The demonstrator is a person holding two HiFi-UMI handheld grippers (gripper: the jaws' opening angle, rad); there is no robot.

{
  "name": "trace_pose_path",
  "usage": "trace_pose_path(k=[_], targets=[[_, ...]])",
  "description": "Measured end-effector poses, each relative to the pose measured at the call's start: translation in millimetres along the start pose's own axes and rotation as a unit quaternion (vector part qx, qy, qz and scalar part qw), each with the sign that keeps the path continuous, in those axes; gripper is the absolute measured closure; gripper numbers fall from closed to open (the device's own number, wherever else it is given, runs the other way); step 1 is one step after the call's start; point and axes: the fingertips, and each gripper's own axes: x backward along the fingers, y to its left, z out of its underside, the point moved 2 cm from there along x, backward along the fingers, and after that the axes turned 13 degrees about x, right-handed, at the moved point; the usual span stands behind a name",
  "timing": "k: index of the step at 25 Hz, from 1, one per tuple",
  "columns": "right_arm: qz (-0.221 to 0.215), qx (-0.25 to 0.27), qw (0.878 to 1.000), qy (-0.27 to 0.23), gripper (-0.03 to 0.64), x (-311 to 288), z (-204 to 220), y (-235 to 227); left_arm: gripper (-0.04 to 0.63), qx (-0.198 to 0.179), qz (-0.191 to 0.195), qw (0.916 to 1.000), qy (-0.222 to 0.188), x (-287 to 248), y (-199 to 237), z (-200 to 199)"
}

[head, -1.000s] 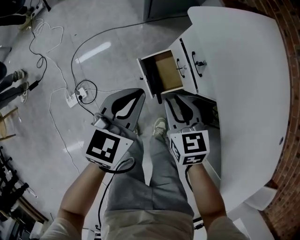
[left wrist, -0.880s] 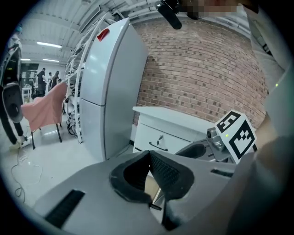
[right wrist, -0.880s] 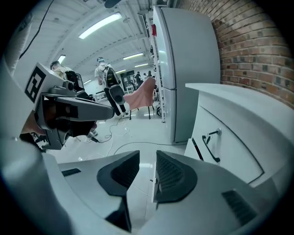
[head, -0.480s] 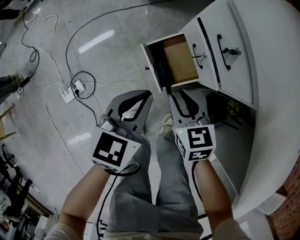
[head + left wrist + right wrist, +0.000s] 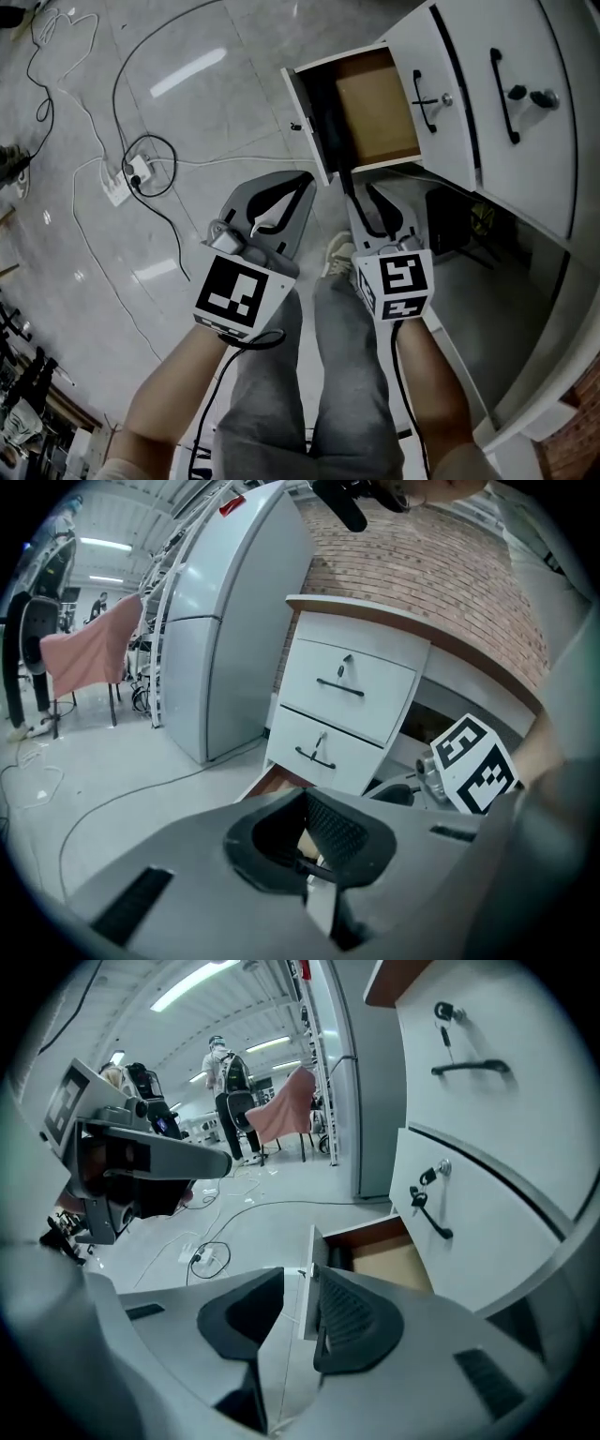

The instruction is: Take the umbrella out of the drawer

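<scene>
Stood over a glossy grey floor [image 5: 84,244], with a black cable [image 5: 116,89] curving down the upper left of the head view toward a white power strip [image 5: 127,176]. Faced a white cabinet [image 5: 562,150] filling the upper right, its drawer [image 5: 384,112] pulled open at top centre and showing a brown bottom. Made out the umbrella [image 5: 328,122] as a long dark shape inside that drawer, lying along the inner side of the white front panel at the drawer's left edge; could not tell more of it in the shadow. Held the left gripper [image 5: 305,794] left of centre in the head view, just below the front panel in the frame and apart from it, jaw tips drawn together with nothing caught in the hollow between the pads. Held the right gripper [image 5: 298,1269] beside it at centre, below the drawer's lower corner, jaws spread wide and empty, with the edge of the front panel showing through the gap in the right gripper view. Wore grey trousers [image 5: 328,375] and a pale shoe [image 5: 337,253], both visible between the forearms at the bottom.
</scene>
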Motion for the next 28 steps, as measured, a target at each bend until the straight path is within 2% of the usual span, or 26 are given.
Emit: trace_pose_path(k=[5, 10, 15, 22, 26, 28], targets=[[0.003, -0.002, 1.0, 0.017, 0.502, -37, 41, 0, 0.588, 0.016, -0.002, 0.9999, 0.003, -27, 18, 40], [-0.005, 0.019, 0.999, 0.03, 0.499, -65, 74, 1, 0.588, 0.03, 0.005, 0.9995, -0.001, -51, 35, 81], [-0.014, 0.037, 0.998, 0.042, 0.497, -93, 103, 5, 0.588, 0.022, 0.007, 0.9995, 0.019, -67, 48, 125], [-0.015, 0.057, 0.995, 0.076, 0.499, -133, 143, 12, 0.588, 0.049, -0.007, 0.9979, 0.04, -91, 71, 176], [-0.003, 0.062, 0.994, 0.087, 0.5, -146, 152, 11, 0.588, 0.056, -0.012, 0.9971, 0.049, -102, 81, 188], [-0.004, 0.069, 0.994, 0.091, 0.527, -151, 154, 12, 0.588, 0.056, -0.011, 0.9972, 0.049, -105, 81, 190]])
